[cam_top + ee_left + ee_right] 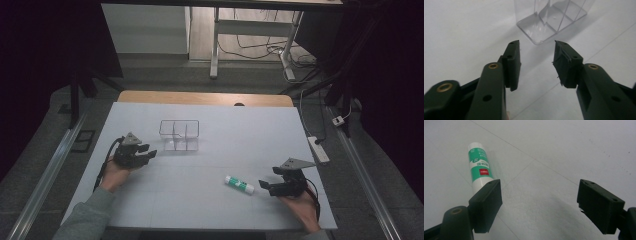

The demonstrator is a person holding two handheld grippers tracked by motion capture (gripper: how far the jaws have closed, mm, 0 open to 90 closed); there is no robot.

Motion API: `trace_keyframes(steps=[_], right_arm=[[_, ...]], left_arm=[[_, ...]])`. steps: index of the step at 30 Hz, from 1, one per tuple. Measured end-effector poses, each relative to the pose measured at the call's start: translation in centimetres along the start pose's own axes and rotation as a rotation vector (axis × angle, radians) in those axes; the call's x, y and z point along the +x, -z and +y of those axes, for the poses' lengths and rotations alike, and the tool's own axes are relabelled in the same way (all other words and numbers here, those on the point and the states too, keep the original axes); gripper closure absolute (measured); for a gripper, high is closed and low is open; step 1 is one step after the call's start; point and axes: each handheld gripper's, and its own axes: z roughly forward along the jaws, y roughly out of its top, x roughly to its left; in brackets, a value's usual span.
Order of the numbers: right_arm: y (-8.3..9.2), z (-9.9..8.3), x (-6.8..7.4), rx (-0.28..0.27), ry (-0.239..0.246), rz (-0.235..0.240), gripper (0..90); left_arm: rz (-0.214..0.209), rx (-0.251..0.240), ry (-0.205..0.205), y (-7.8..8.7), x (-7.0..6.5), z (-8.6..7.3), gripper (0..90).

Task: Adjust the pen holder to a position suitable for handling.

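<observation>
A clear plastic container (179, 135) with inner dividers stands on the white table top (240, 130), left of centre. My left gripper (150, 150) sits just left of it, pointing toward it. In the left gripper view the container (549, 20) stands a short way beyond my left gripper (536, 47), whose jaws are partly apart with nothing between them. A white and green glue stick (239, 184) lies flat near the front right. My right gripper (263, 185) is close to its right end, open. In the right gripper view the glue stick (479, 165) lies beyond the left jaw of my right gripper (539, 192).
A wooden table edge (205, 97) runs along the far side of the white top. A white power strip (318, 149) lies on the floor off the right edge. Desk legs and cables (250, 50) stand farther back.
</observation>
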Motion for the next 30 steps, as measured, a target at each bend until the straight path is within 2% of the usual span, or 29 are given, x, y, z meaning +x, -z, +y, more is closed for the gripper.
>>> trace_keyframes(steps=[6, 9, 11, 12, 13, 30], right_arm=[[0.0, 0.0, 0.0, 0.006, 0.002, -0.003, 20.0], [-0.1, 0.0, 0.0, 0.008, 0.0, -0.003, 19.9], [-0.1, 0.0, 0.0, 0.011, 0.001, -0.003, 19.9], [-0.1, 0.0, 0.0, 0.014, 0.005, -0.006, 20.0], [-0.1, 0.0, 0.0, 0.014, 0.006, -0.006, 20.0], [-0.1, -0.1, 0.0, 0.011, 0.003, -0.008, 19.9]], left_arm=[[0.02, -0.015, 0.015, -0.6, 0.7, 0.7, 70.9], [0.044, -0.016, 0.028, -1.1, 1.0, 1.0, 79.4], [0.046, -0.007, 0.031, -1.4, 1.2, 1.3, 82.2], [0.049, -0.007, 0.032, -1.5, 1.3, 1.4, 87.4], [0.048, -0.011, 0.038, -1.6, 1.4, 1.6, 88.8], [0.014, -0.005, 0.066, -3.9, 2.8, 3.5, 89.1]])
